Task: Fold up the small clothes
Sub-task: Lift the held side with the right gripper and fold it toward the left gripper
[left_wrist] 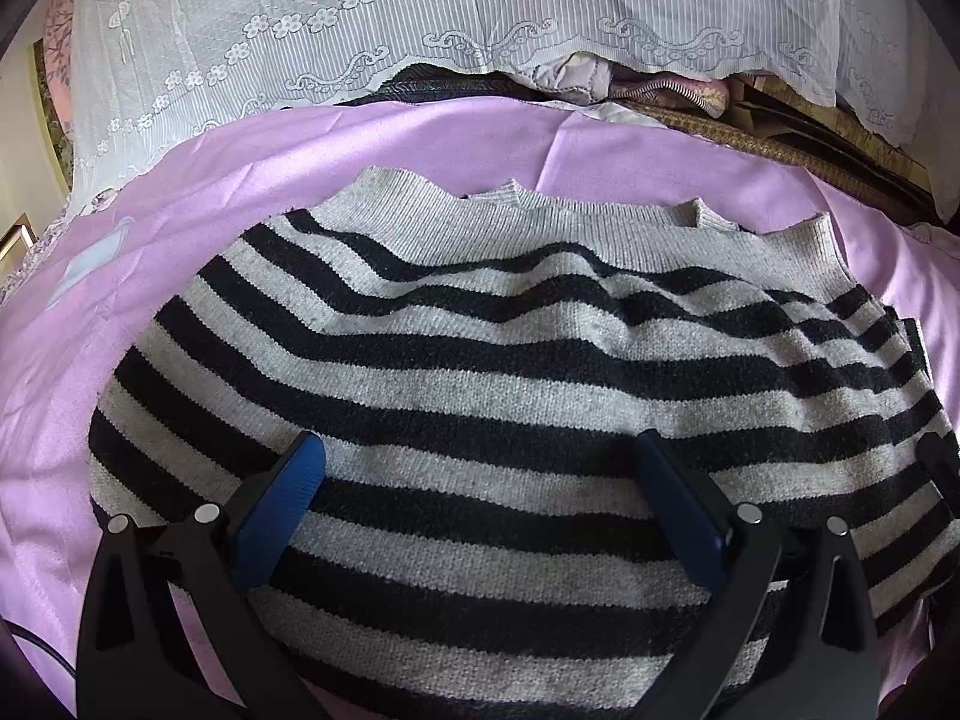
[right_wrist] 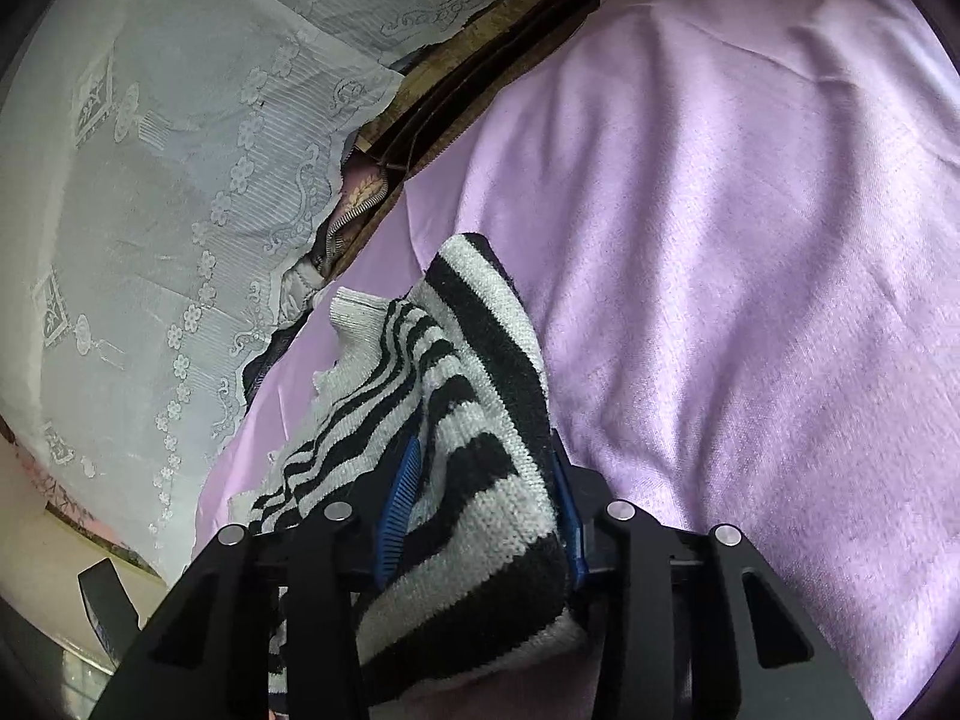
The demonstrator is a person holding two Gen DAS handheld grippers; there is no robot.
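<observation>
right gripper (right_wrist: 480,498) clamps striped sweater (left_wrist: 510,396) edge | left gripper (left_wrist: 480,480) spread, released | risk: bulky knit slips out mid-fold

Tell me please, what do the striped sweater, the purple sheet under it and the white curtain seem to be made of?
Striped sweater: knitted yarn, probably wool or acrylic; visible knit ribs and a fuzzy matte surface.
Purple sheet: smooth woven cloth, perhaps satin or polyester; soft sheen along its creases.
White curtain: thin lace or net, semi-sheer; openwork mesh with flower patterns.
</observation>
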